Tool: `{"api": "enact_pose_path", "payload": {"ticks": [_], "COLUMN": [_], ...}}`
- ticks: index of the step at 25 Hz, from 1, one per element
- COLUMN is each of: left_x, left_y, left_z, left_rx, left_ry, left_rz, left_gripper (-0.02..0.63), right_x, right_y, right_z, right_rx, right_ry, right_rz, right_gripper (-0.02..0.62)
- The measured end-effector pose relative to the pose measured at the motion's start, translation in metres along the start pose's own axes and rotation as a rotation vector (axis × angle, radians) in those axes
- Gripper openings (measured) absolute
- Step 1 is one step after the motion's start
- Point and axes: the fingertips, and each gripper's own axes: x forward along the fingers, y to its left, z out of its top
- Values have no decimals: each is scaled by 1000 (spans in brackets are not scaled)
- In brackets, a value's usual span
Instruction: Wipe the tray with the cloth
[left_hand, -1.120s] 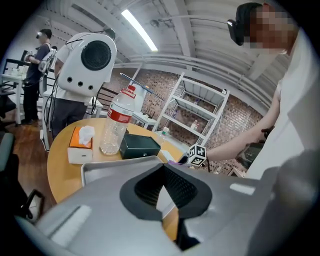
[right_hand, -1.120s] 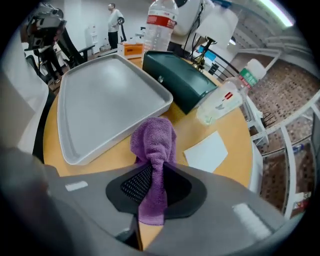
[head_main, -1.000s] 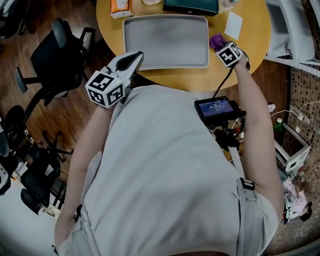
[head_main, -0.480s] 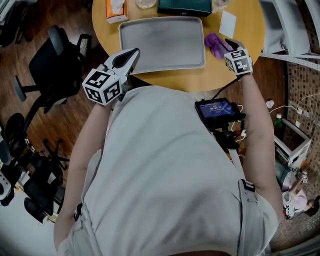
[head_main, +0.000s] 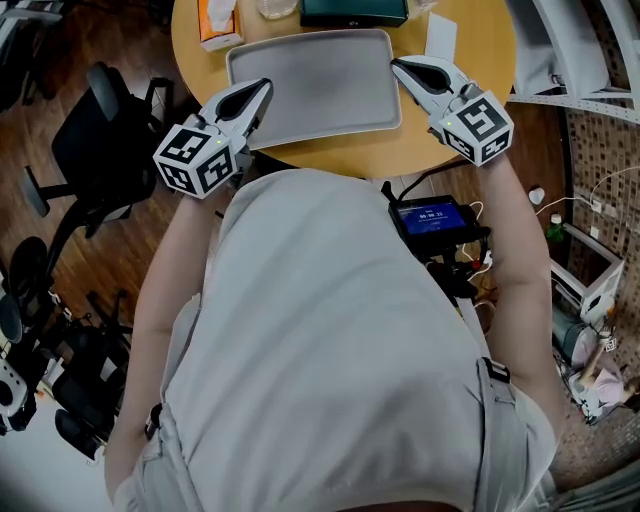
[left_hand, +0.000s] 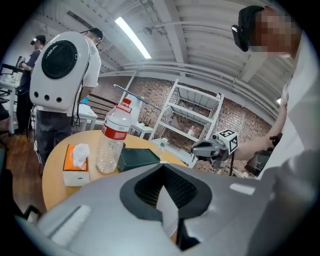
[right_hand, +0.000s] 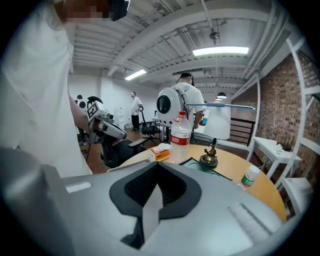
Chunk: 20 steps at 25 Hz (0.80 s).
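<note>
**Tray: both claws empty, cloth out of view**

Tray (head_main: 310, 75) lies flat near the desk's (head_main: 350, 152) near edge. My left claw (head_main: 262, 90) is clenched empty, and the right claw (head_main: 397, 64) has just closed on nothing. No view shows the cloth, so this fits either before pickup or after wiping. Along the far edge stand a tissue box (head_main: 216, 20) and a bottle (left_hand: 114, 135). A chair (head_main: 95, 130) stands on the wood floor.

The right gripper (right_hand: 156, 185) has just closed its jaws on nothing. Ahead on the table (right_hand: 261, 185) stand a bottle (right_hand: 180, 132), tissue box (right_hand: 159, 151) and lamp (right_hand: 215, 127). The left gripper (right_hand: 122, 135) is at left.
</note>
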Motion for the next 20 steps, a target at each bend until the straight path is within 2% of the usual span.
{"api": "enact_pose_path", "payload": {"ticks": [20], "left_x": [-4], "left_y": [1], "left_z": [1], "left_rx": [-18], "left_ry": [-9], "left_rz": [0], "left_gripper": [0], "right_x": [10], "right_y": [22], "right_z": [13], "right_rx": [-6], "right_ry": [-42], "right_rz": [44], "right_gripper": [0]}}
